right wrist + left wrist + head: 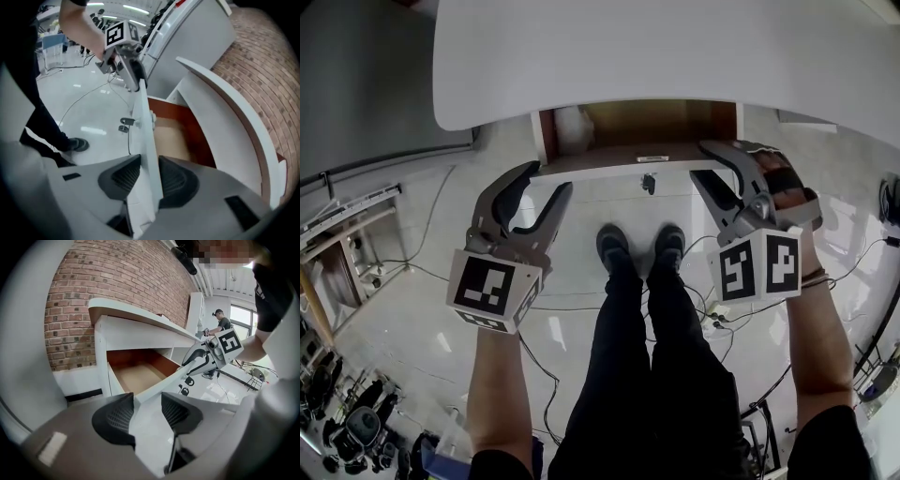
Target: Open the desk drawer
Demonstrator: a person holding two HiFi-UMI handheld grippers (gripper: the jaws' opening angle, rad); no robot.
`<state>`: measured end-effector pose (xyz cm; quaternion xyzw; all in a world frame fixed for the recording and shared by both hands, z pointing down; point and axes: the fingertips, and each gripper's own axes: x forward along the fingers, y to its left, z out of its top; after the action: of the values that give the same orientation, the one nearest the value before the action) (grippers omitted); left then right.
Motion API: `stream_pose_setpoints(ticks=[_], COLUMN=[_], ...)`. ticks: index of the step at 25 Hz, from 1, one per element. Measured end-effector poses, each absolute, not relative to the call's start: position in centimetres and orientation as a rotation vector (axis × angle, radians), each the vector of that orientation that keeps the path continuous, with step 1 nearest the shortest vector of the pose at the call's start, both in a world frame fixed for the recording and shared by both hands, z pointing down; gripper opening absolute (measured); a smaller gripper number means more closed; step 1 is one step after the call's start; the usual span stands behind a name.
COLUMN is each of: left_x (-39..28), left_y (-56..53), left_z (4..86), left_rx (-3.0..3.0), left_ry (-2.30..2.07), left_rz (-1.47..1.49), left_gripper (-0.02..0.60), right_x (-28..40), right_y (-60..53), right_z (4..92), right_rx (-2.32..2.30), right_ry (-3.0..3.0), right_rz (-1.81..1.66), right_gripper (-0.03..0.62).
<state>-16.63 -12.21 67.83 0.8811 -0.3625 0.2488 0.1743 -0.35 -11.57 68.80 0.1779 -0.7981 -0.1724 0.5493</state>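
We note the white desk (675, 56), its drawer (647, 127) pulled out beneath the top. The left gripper (549, 178) and right gripper (699, 159) each straddle the drawer's front panel (628, 161), jaws apart, not clamping; keys (648, 182) hang from the panel.

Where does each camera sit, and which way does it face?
Head view: on the person's head, facing steeply down at the open drawer; forearms, legs, shoes show.
Left gripper view: on the left gripper, facing along the drawer front; own jaws show.
Right gripper view: on the right gripper, likewise from the opposite end.
Shared: each gripper view shows the other gripper.
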Motion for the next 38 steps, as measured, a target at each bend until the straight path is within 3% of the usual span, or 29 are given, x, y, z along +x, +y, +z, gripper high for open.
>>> stream_pose_setpoints(ticks=[4, 17, 38], left_x=[-16.7, -15.9, -16.4], left_y=[-10.8, -4.1, -2.3], left_z=[68.9, 72.4, 76.0], left_rx=[2.502, 2.471, 2.423], left_ry=[-0.981, -0.889, -0.87], left_rz=[0.771, 0.928, 1.077], left_gripper=[0.19, 0.19, 0.193], right_x=[-0.6, 0.0, -0.7], right_y=[-9.7, -3.1, -1.3], right_z=[69.9, 73.1, 76.5], right_rx=[0.321, 0.218, 0.216], right_ry=[-1.883, -1.848, -1.855], right_rz=[-0.371, -0.314, -0.272], right_gripper=[0.086, 0.071, 0.071])
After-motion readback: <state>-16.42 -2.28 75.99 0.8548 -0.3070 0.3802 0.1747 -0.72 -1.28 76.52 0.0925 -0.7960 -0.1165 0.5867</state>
